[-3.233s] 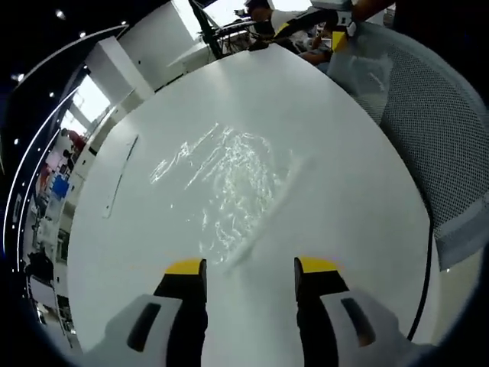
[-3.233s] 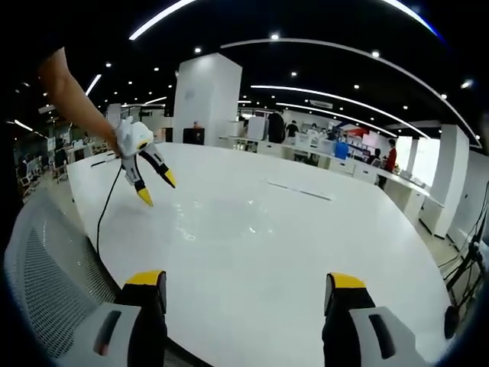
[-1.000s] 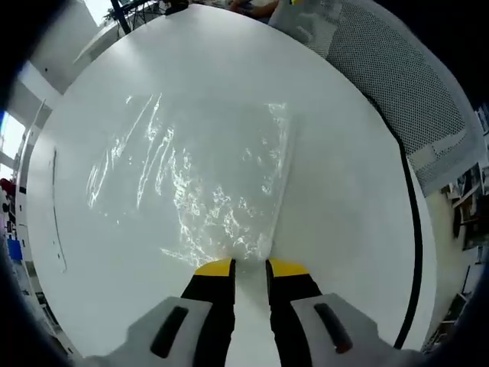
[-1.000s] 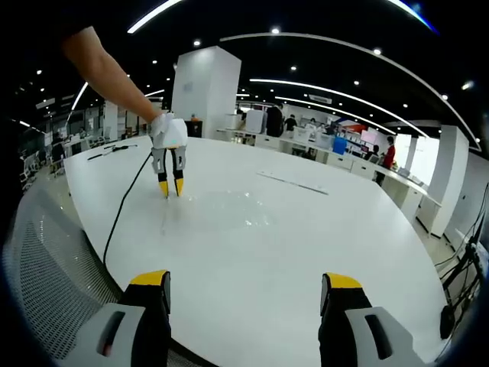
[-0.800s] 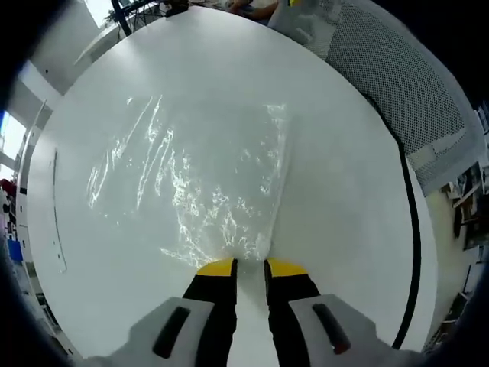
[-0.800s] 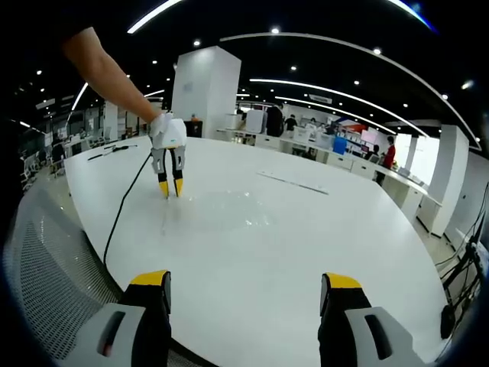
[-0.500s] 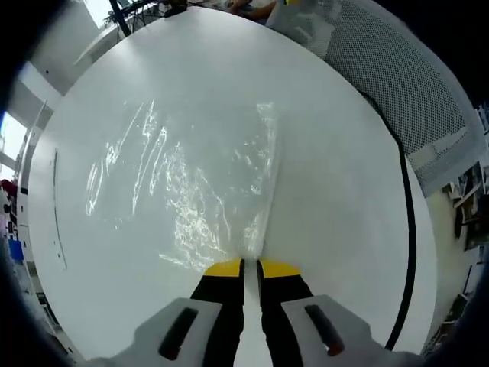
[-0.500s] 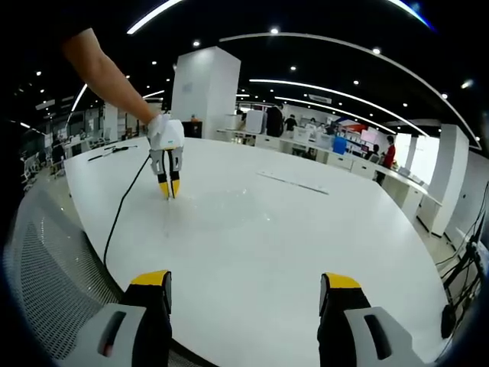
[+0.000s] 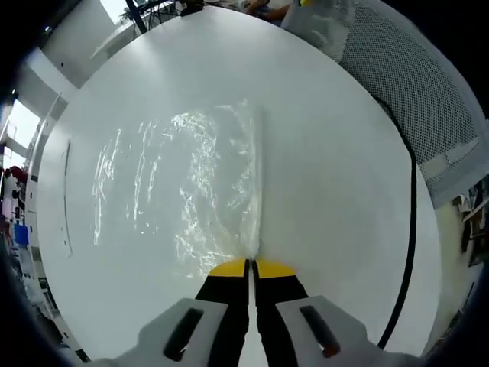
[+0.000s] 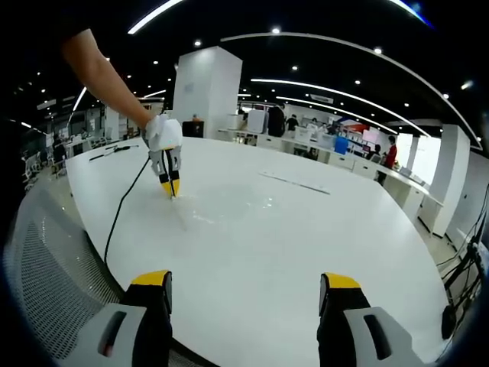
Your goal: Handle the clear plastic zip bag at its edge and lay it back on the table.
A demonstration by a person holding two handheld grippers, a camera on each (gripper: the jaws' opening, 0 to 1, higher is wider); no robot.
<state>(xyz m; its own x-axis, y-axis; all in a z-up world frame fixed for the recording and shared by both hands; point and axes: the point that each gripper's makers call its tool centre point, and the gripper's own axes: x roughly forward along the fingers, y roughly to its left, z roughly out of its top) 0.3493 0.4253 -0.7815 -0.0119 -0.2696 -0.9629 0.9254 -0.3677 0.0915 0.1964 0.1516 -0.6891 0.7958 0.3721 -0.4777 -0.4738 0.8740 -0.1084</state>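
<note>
Clear plastic zip bag (image 9: 179,187) lying crumpled on the white table (image 9: 328,153), mid-table, well in from every edge; near corner lifted slightly where pinched. Left gripper (image 9: 250,265) pressed together on the bag's near corner, right at the thicker strip running along the right-hand edge of the bag. Black cable (image 9: 409,229) trailing along the table's right edge, clear of the bag. Mesh chair back (image 9: 416,69) beyond that edge.

Handling, judged: very light, thin, limp film; no stiffness except the edge strip, so best grip there. Slick surface, likely to slide out of a shallow pinch or cling to the table and drag. Not fragile; crumples rather than tears.

Right gripper (image 10: 244,287) spread wide, holding nothing, hovering over the near table edge. Left gripper (image 10: 169,186) seen from here too, tips down at the table near its left edge, a person's arm (image 10: 103,73) above it.

Hard to make out: bag outline only readable from glare and wrinkles; far-left border uncertain. From the right gripper view bag nearly invisible, just a faint sheen. Depth of film between the left tips hidden by the tips themselves.
</note>
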